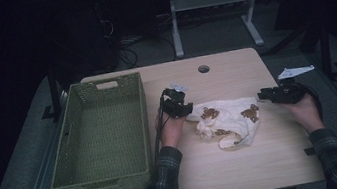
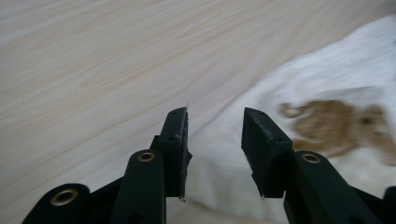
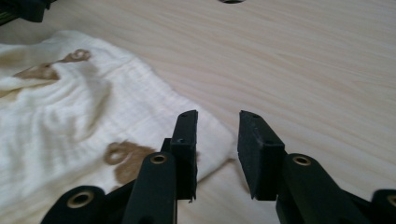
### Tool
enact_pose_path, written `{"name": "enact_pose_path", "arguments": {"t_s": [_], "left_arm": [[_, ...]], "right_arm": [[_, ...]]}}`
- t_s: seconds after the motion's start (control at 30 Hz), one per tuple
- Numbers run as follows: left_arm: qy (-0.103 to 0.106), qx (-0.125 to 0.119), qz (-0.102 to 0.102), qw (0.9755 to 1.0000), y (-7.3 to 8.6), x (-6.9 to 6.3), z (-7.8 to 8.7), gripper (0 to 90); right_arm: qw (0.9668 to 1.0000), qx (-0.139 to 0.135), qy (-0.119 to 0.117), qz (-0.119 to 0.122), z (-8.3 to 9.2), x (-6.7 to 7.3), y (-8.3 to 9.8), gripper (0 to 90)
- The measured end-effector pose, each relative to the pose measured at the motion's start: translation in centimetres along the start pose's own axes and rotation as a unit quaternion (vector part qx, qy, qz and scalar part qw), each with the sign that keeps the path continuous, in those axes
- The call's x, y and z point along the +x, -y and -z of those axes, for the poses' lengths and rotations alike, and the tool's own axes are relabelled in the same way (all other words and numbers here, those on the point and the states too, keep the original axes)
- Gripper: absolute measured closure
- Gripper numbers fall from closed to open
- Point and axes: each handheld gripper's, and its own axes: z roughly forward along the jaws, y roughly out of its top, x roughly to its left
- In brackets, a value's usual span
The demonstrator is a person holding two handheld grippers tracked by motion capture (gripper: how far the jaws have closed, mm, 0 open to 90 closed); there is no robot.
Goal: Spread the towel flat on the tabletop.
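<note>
Cream muslin cloth with brown bear prints (image 1: 226,121) is lying crumpled mid-way across the pale wooden table (image 1: 247,163), right of the green woven basket (image 1: 99,135); the left gripper (image 1: 177,106) is sitting at its left edge, the right gripper (image 1: 280,94) just off its right edge. Left gripper view: jaws are standing parted over the cloth's hem (image 2: 219,172), holding nothing. Right gripper view: jaws are likewise parted at the cloth's corner (image 3: 219,140), empty. Risk, likely: pads skimming thin fabric and pinching nothing, or dragging it bunched. Open tabletop is lying ahead of both grippers; the right table edge is running close.
</note>
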Motion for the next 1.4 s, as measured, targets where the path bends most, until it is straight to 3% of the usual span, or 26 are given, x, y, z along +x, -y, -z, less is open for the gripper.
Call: {"name": "enact_pose_path", "arguments": {"t_s": [0.13,0.3,0.47,0.63,1.03,1.23,1.4], "left_arm": [[0.023,-0.007,-0.01,0.9997,-0.2,-1.0,0.9,56.1],[0.054,-0.021,-0.014,0.9982,0.0,-1.9,2.3,55.3],[0.074,-0.021,-0.027,0.9967,0.6,-2.6,3.5,56.6],[0.08,-0.037,-0.04,0.9953,1.7,-3.4,4.8,58.5],[0.108,-0.04,-0.047,0.9922,5.2,-5.0,6.5,58.4],[0.114,-0.029,-0.054,0.9915,7.2,-5.5,7.1,56.4],[0.125,-0.021,-0.045,0.991,8.1,-5.8,6.9,54.8]], "right_arm": [[0.9998,0.011,-0.018,0.002,-0.1,1.3,0.0,61.5],[0.9994,0.017,-0.025,0.017,0.2,3.1,-0.2,61.4],[0.9987,0.019,-0.037,0.029,0.8,4.9,-0.2,65.0],[0.9975,0.03,-0.046,0.044,1.0,6.7,-0.1,68.5],[0.993,0.039,-0.093,0.062,0.6,10.7,0.7,71.2],[0.9909,0.039,-0.108,0.071,0.9,12.4,1.3,72.4],[0.9884,0.047,-0.121,0.079,0.4,13.8,1.4,74.8]]}}
